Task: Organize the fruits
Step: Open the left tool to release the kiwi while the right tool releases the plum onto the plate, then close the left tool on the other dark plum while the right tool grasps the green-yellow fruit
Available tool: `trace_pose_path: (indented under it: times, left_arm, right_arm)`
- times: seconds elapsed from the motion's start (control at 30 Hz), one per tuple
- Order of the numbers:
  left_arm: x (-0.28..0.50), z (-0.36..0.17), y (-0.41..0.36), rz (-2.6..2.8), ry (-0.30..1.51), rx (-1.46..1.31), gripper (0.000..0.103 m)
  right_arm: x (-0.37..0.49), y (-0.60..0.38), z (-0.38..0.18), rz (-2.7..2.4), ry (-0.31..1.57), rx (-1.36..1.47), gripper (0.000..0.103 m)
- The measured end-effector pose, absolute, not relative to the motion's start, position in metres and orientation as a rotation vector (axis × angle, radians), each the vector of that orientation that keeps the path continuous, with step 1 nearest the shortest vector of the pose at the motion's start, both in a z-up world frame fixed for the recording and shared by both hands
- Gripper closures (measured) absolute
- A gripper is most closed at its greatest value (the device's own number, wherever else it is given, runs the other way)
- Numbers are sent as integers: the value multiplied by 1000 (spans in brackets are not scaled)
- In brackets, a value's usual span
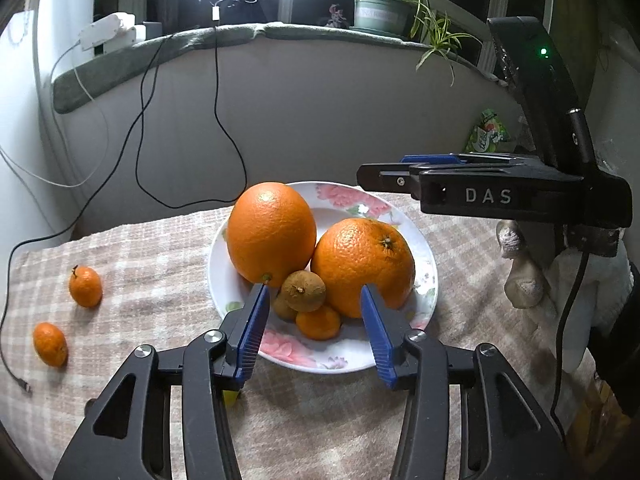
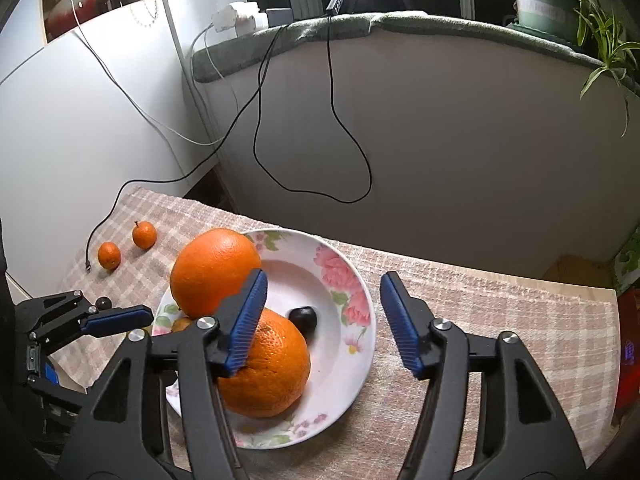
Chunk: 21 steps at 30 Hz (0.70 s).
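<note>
A white floral plate [image 1: 424, 256] [image 2: 352, 344] on the checked cloth holds two big oranges [image 1: 271, 232] [image 1: 362, 266], two brown longans [image 1: 303, 291] and a small mandarin [image 1: 319, 323]. The right wrist view also shows a dark fruit [image 2: 303, 319] in the plate. Two small mandarins [image 1: 85, 286] [image 1: 50, 344] lie on the cloth at the left, also in the right wrist view [image 2: 144, 234] [image 2: 109, 255]. My left gripper [image 1: 314, 312] is open and empty at the plate's near rim. My right gripper [image 2: 322, 308] is open and empty above the plate.
A black cable with its plug [image 1: 25, 386] lies on the cloth's left edge. A stuffed toy [image 1: 528, 276] sits right of the plate. A low wall with a padded sill [image 1: 224, 36] and potted plant [image 1: 382, 12] stands behind the table.
</note>
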<state>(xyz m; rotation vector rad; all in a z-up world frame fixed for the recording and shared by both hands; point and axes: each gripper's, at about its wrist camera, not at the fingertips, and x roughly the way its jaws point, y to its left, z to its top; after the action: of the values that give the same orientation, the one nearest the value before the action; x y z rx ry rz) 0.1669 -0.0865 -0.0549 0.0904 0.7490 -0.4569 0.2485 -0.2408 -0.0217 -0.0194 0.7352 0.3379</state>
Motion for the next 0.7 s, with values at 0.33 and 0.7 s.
trace_pose_path:
  times: [0.33, 0.7]
  left_arm:
    - [159, -51, -78, -452, 740, 83, 57]
    - [142, -41, -49, -420, 725, 54, 57]
  right_arm:
    - [238, -235, -14, 336, 725, -34, 38]
    - [211, -213, 7, 362, 691, -59, 38]
